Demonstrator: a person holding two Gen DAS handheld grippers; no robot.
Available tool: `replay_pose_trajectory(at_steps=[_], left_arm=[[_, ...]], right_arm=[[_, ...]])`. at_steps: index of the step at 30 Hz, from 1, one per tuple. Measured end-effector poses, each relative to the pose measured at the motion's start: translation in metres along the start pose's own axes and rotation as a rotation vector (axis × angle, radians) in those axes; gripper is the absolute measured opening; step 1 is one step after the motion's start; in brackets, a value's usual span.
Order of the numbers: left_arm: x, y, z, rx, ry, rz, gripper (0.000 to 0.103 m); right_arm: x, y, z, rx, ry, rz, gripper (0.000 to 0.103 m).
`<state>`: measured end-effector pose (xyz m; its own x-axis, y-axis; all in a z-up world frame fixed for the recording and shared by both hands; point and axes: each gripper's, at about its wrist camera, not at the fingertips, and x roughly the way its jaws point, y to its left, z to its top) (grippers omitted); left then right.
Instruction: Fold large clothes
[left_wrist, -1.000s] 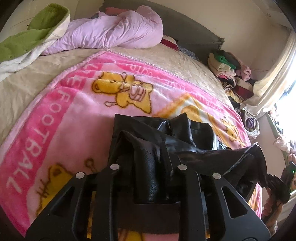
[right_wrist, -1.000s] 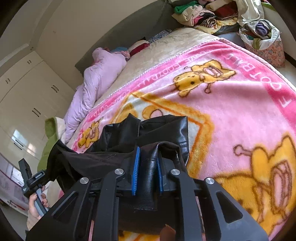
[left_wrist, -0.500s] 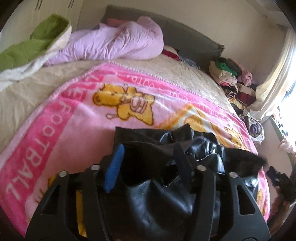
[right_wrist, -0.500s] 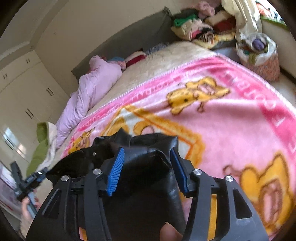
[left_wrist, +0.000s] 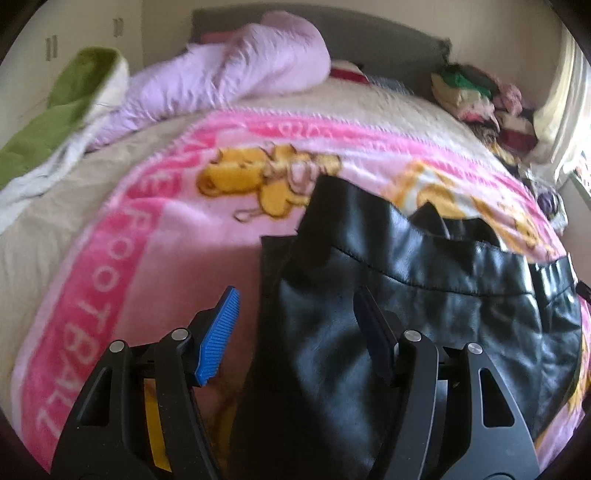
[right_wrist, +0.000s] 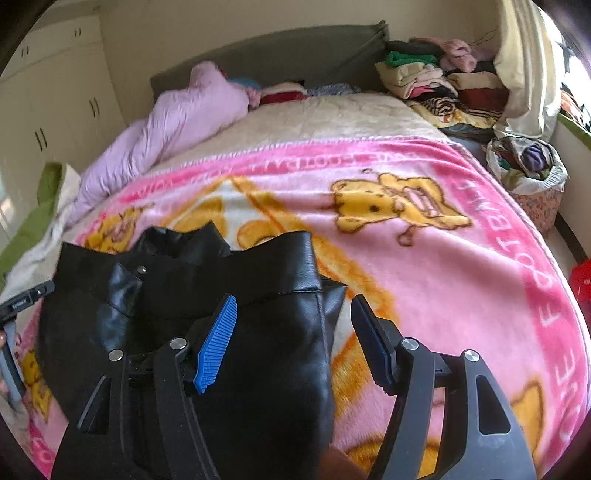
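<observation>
Your black leather garment (left_wrist: 406, 295) lies in a folded bundle on the pink cartoon blanket (left_wrist: 122, 258), near the foot edge of the bed (right_wrist: 332, 114) where you stand, well short of the headboard end. That is a sensible place for it: the blanket gives a broad, flat stretch to work on, while the lilac duvet (left_wrist: 236, 70) and the green-and-white cover (left_wrist: 55, 110) are bunched up toward the far-left corner, out of the way. Your left gripper (left_wrist: 295, 328) has let go; its jaws are opening, and the garment's left edge sits between them with neither pad pressing on it. One blue pad hangs over bare blanket, and the other lies over the leather. Your right gripper (right_wrist: 291, 332) is in the same condition, jaws opening and nothing clamped, straddling the garment's right edge. The left-hand pad is above the leather, the other above the blanket. My reading is that you carried one end over onto the rest, and both tools are placed at the bundle's two near corners because those were the corners you held. The stiff leather stands up in ridges along the far side instead of lying flat, so it may spring back; I would expect a press or another fold is needed. The stacked clothes (right_wrist: 436, 74) beside the bed's far-right corner suggest where finished pieces go.
</observation>
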<state>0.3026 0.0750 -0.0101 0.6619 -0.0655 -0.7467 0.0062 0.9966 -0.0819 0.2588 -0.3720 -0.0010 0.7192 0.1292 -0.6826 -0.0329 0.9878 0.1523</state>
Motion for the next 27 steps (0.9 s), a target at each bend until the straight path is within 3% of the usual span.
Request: replay_pose_trajectory(at_steps=[2,3,4,5,6,9,14,19,23,27], left_arm=[[0.01,-0.005,0.0,0.028,0.009,-0.015,0.049],[0.013,-0.008,-0.001,0.037,0.009,-0.02,0.032],[0.014,-0.009,-0.002,0.042,0.004,-0.013,0.02],[0.014,-0.008,-0.003,0.041,-0.007,-0.011,0.015],[0.011,-0.008,-0.002,0.036,-0.015,-0.019,0.01],[-0.012,-0.006,0.009,0.009,-0.082,-0.083,0.004],[-0.036,-0.025,0.034,0.047,-0.196,-0.056,0.003],[0.002,-0.029,0.045,0.02,-0.134,-0.034,0.003],[0.034,-0.029,0.036,0.037,-0.059,0.021,0.007],[0.054,-0.019,0.024,0.023,-0.012,0.017,0.012]], right_arm=[[0.01,0.002,0.001,-0.014,0.004,-0.008,0.056],[0.011,0.002,0.001,-0.017,0.003,-0.008,0.032],[0.011,0.002,0.0,-0.012,-0.002,-0.033,0.026],[0.009,0.001,-0.001,-0.004,-0.013,-0.028,0.017],[0.005,0.0,-0.001,0.001,-0.028,-0.017,0.013],[-0.019,-0.006,0.006,0.043,-0.107,0.025,0.012],[-0.033,-0.015,0.025,0.122,-0.187,0.025,0.012],[0.0,-0.02,0.029,0.139,-0.109,-0.028,0.012],[0.033,-0.024,0.018,0.155,-0.026,-0.065,0.013],[0.055,-0.031,0.008,0.182,0.038,-0.077,0.018]])
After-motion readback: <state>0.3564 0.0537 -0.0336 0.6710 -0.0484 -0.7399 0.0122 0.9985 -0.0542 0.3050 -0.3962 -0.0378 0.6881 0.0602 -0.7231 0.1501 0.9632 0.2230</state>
